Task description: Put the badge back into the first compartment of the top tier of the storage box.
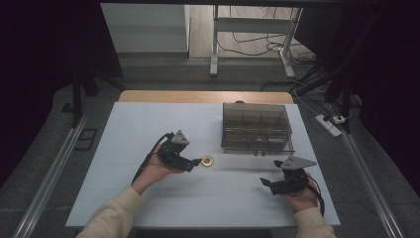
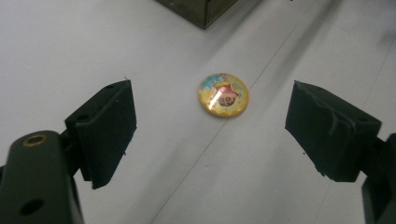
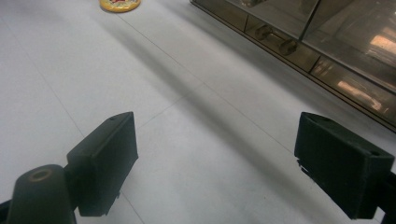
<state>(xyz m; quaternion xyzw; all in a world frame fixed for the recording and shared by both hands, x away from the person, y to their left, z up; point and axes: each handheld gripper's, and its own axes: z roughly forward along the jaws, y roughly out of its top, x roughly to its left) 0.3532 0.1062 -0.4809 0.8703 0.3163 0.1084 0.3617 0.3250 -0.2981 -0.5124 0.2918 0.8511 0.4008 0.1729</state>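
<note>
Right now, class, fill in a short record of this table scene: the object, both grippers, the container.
object: round domed badge lying flat on the white table
left gripper: open, jaws on either side of the badge, not touching it
right gripper: open, holding nothing, apart from the badge
container: smoky clear drawer box, beyond the badge

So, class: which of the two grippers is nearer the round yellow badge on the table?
The left gripper: its open jaws point at the badge, while the right gripper sits well off.
</note>
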